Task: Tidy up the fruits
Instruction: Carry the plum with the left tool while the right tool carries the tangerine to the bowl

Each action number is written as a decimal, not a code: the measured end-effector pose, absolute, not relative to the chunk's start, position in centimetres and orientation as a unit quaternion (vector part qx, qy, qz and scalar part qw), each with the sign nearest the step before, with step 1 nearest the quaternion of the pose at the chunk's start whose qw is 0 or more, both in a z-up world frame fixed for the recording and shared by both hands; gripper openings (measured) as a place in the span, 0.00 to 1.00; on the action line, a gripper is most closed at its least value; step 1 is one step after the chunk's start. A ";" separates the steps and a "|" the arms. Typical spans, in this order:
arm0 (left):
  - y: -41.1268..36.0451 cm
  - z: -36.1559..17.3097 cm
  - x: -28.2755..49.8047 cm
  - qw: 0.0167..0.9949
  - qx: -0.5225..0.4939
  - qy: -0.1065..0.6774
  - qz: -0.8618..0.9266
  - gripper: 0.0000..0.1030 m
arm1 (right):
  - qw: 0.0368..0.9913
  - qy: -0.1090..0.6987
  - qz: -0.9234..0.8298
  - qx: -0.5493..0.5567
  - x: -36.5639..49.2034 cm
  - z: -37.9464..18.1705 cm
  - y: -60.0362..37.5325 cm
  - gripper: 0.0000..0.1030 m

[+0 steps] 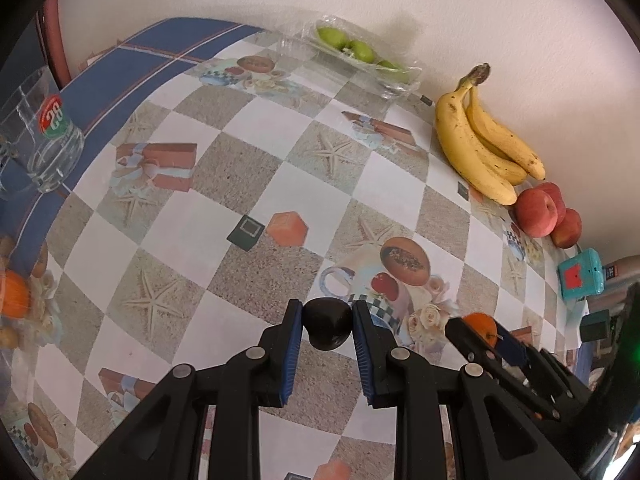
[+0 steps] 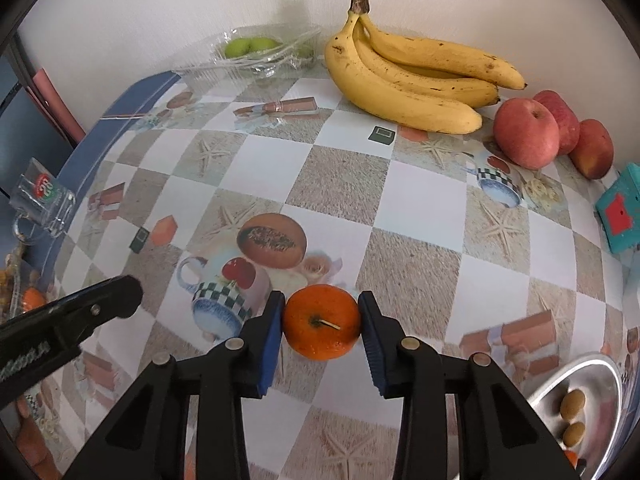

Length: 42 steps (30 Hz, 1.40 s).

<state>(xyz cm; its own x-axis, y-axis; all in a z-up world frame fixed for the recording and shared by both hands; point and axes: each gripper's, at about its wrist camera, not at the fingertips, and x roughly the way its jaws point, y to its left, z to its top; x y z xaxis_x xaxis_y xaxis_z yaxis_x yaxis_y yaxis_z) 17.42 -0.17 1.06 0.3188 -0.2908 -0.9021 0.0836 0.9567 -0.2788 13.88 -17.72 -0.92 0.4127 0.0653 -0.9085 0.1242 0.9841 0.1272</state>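
While our left tongs (image 1: 327, 322) clamp a dark fruit (image 1: 327, 327) at the lower centre of their frame, our right tongs (image 2: 322, 322) grip an orange (image 2: 322, 322) at the lower centre of theirs. Above on the counter (image 2: 340, 184), bananas (image 2: 416, 84) lie beside red apples (image 2: 528, 136); green fruit (image 2: 250, 46) sits upper left.

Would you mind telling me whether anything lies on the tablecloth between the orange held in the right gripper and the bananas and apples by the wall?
Nothing visible does. The orange sits clamped in the right gripper, and the tablecloth between it and the bananas and apples shows only printed pictures, no real objects.
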 end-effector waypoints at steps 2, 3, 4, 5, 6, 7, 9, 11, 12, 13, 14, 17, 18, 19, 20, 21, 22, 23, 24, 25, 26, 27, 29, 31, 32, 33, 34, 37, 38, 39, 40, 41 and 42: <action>-0.6 1.5 17.1 0.810 -0.083 0.568 -0.120 0.26 | 0.837 0.539 -0.018 0.092 13.2 -0.4 -17.8 0.38; -0.9 1.8 17.0 0.812 -0.078 0.565 -0.123 0.26 | 0.838 0.537 -0.018 0.094 12.8 -0.1 -17.8 0.38; -1.1 2.0 16.8 0.814 -0.075 0.563 -0.126 0.26 | 0.839 0.535 -0.018 0.095 12.4 0.1 -17.8 0.38; -1.3 2.3 16.7 0.815 -0.072 0.561 -0.129 0.26 | 0.840 0.534 -0.018 0.098 11.9 0.4 -17.8 0.38; -1.6 2.5 16.5 0.816 -0.069 0.559 -0.132 0.26 | 0.841 0.532 -0.019 0.100 11.4 0.7 -17.9 0.38; -1.8 2.7 16.3 0.817 -0.066 0.558 -0.134 0.26 | 0.841 0.531 -0.020 0.102 11.1 0.9 -18.0 0.38; -2.3 3.1 15.9 0.819 -0.058 0.555 -0.138 0.26 | 0.843 0.527 -0.021 0.111 10.0 1.5 -18.3 0.38; -2.7 3.4 15.7 0.818 -0.054 0.554 -0.145 0.26 | 0.844 0.523 -0.024 0.117 9.2 1.8 -18.6 0.38; -2.8 3.6 15.6 0.816 -0.057 0.556 -0.150 0.26 | 0.844 0.522 -0.024 0.121 8.8 1.9 -18.7 0.38; -2.9 3.7 15.4 0.815 -0.058 0.556 -0.153 0.26 | 0.844 0.520 -0.023 0.126 8.4 2.1 -18.9 0.38; -2.9 3.8 15.3 0.814 -0.059 0.556 -0.154 0.26 | 0.845 0.518 -0.024 0.132 7.8 2.2 -19.1 0.38; -3.0 4.1 15.0 0.814 -0.059 0.557 -0.154 0.26 | 0.846 0.514 -0.027 0.138 6.5 2.5 -19.6 0.38; -3.0 4.1 14.9 0.813 -0.061 0.558 -0.156 0.26 | 0.846 0.513 -0.030 0.145 6.0 2.6 -19.9 0.38; -3.0 4.2 14.8 0.812 -0.061 0.559 -0.157 0.26 | 0.845 0.512 -0.031 0.148 5.7 2.6 -20.1 0.38; -3.1 4.4 14.6 0.813 -0.060 0.558 -0.157 0.26 | 0.845 0.511 -0.033 0.154 5.2 2.7 -20.4 0.38; -3.1 4.5 14.5 0.814 -0.057 0.556 -0.156 0.26 | 0.845 0.510 -0.034 0.158 4.8 2.8 -20.6 0.38; -3.2 4.8 14.3 0.817 -0.053 0.553 -0.156 0.26 | 0.845 0.508 -0.035 0.161 4.4 2.9 -20.8 0.38; -3.2 4.9 14.2 0.818 -0.052 0.551 -0.156 0.26 | 0.846 0.507 -0.037 0.164 3.9 3.0 -21.1 0.38; -3.3 5.1 14.0 0.819 -0.049 0.549 -0.157 0.26 | 0.846 0.505 -0.038 0.167 3.5 3.1 -21.3 0.38; -3.5 5.3 13.8 0.821 -0.047 0.547 -0.157 0.26 | 0.846 0.504 -0.039 0.170 3.2 3.2 -21.4 0.38; -3.6 5.5 13.7 0.822 -0.043 0.546 -0.156 0.26 | 0.846 0.502 -0.040 0.176 2.7 3.3 -21.7 0.38; -3.9 5.6 13.4 0.824 -0.037 0.544 -0.157 0.26 | 0.846 0.500 -0.041 0.179 2.5 3.4 -21.8 0.38; -4.6 6.0 12.9 0.827 -0.021 0.539 -0.158 0.26 | 0.847 0.496 -0.042 0.185 1.8 3.7 -22.2 0.38; -5.6 6.2 12.2 0.827 -0.005 0.538 -0.165 0.26 | 0.849 0.492 -0.044 0.188 1.2 4.1 -22.6 0.38; -5.9 6.3 12.0 0.826 -0.001 0.538 -0.167 0.26 | 0.850 0.490 -0.045 0.190 0.9 4.2 -22.9 0.38; -6.3 6.4 11.7 0.825 0.002 0.540 -0.168 0.26 | 0.850 0.487 -0.046 0.194 0.7 4.4 -23.1 0.38; -6.5 6.5 11.4 0.824 0.004 0.540 -0.169 0.26 | 0.850 0.487 -0.046 0.196 0.5 4.4 -23.3 0.38; -7.3 7.0 10.3 0.824 0.013 0.539 -0.175 0.26 | 0.851 0.484 -0.047 0.197 -0.1 4.6 -23.7 0.38; -7.5 7.3 9.9 0.825 0.015 0.536 -0.177 0.26 | 0.852 0.483 -0.047 0.198 -0.3 4.7 -23.9 0.38; -7.7 7.6 9.6 0.826 0.017 0.534 -0.178 0.26 | 0.852 0.481 -0.048 0.200 -0.5 4.8 -24.0 0.38; -7.8 7.7 9.3 0.827 0.019 0.533 -0.179 0.26 | 0.853 0.478 -0.047 0.203 -0.8 4.9 -24.2 0.38; -7.9 8.0 8.9 0.828 0.021 0.531 -0.179 0.26 | 0.854 0.477 -0.048 0.203 -0.9 5.0 -24.3 0.38; -7.9 8.1 8.7 0.828 0.021 0.531 -0.179 0.26 | 0.855 0.475 -0.049 0.201 -1.1 5.1 -24.4 0.38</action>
